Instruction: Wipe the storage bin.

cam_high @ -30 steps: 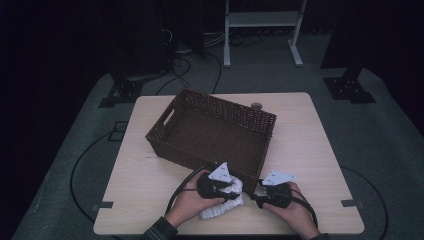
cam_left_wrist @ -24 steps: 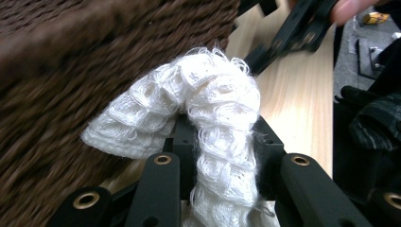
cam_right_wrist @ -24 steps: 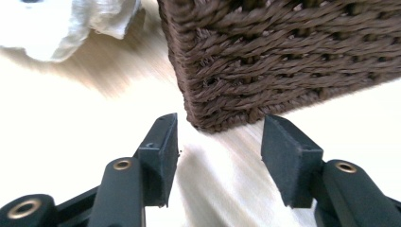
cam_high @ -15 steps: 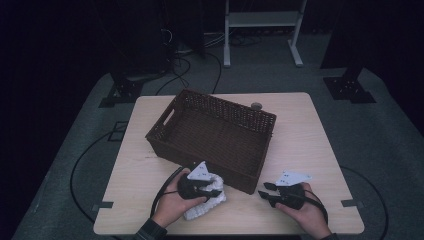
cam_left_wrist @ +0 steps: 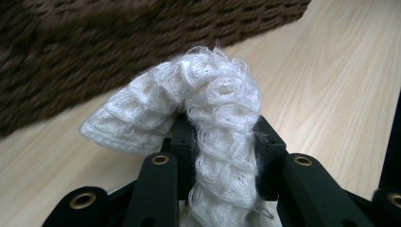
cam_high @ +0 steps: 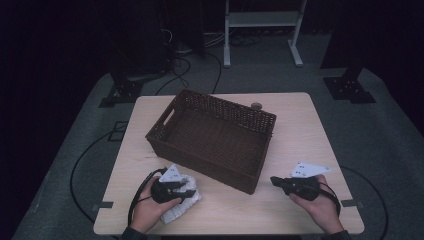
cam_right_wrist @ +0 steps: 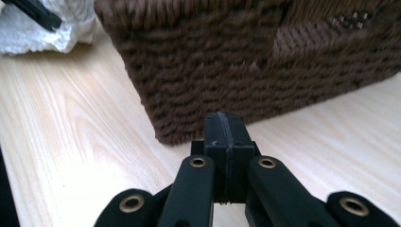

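A white knitted cloth (cam_high: 181,206) lies bunched at the table's front left, just in front of the brown wicker basket (cam_high: 215,137). My left gripper (cam_high: 187,191) is shut on the white cloth (cam_left_wrist: 208,137), a fold of which rises between the jaws and flops over to the left. My right gripper (cam_high: 276,181) sits at the front right, held by a hand, pointing left at the basket's near corner (cam_right_wrist: 156,127). Its jaws are pressed together with nothing between them (cam_right_wrist: 226,137).
The basket's inside looks empty; it stands slanted across the middle of the light wooden table (cam_high: 300,130). A small round grey fitting (cam_high: 256,106) sits at the table's back edge. Cables (cam_high: 80,165) loop on the floor at the left.
The two grippers have drawn apart: the left moved leftward with the cloth, the right moved to the right away from it and stands shut on nothing.
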Tool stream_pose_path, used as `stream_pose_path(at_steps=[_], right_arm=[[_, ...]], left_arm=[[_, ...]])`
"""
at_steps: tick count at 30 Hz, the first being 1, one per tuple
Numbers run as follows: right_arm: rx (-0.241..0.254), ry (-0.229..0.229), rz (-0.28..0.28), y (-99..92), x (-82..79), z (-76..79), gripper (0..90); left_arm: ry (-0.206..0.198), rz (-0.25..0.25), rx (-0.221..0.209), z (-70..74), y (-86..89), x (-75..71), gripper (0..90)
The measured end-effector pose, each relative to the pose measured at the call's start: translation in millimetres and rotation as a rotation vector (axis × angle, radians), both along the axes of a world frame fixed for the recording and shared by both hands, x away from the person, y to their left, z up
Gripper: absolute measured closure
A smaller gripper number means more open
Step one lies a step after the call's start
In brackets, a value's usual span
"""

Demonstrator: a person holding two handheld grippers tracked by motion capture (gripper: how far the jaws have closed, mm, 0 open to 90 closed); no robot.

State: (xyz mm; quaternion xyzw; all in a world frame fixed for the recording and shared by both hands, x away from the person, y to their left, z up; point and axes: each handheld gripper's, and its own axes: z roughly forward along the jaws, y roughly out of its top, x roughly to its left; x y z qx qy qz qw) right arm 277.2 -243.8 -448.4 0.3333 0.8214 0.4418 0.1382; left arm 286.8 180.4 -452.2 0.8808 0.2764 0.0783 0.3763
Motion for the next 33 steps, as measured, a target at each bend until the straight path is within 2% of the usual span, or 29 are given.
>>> stream_pose_path(at_steps=[6, 8, 16, 20, 21, 33], right_arm=[[0.029, -0.021, 0.016, -2.5, 3.3, 13.0, 89.6], [0.043, -0.039, 0.033, -2.2, 5.1, 24.8, 89.7], [0.071, -0.057, 0.097, 7.8, 11.4, 43.1, 89.6], [0.063, -0.056, 0.124, 18.1, 14.1, 44.1, 89.6], [0.055, -0.051, 0.138, 26.0, 16.3, 42.5, 89.6], [0.065, -0.04, 0.165, 48.0, 21.2, 42.0, 89.6]], left_arm=[[0.006, 0.044, -0.006, -1.8, 14.1, -3.9, 67.6], [0.009, 0.055, -0.004, -2.3, 18.8, -4.9, 67.6], [0.017, 0.064, -0.003, -4.6, 19.6, -3.3, 67.6], [0.017, 0.065, -0.002, -4.3, 19.4, -3.2, 67.6], [0.018, 0.066, -0.003, -4.3, 19.4, -3.2, 67.6], [0.018, 0.072, -0.009, -4.7, 21.1, 0.0, 67.8]])
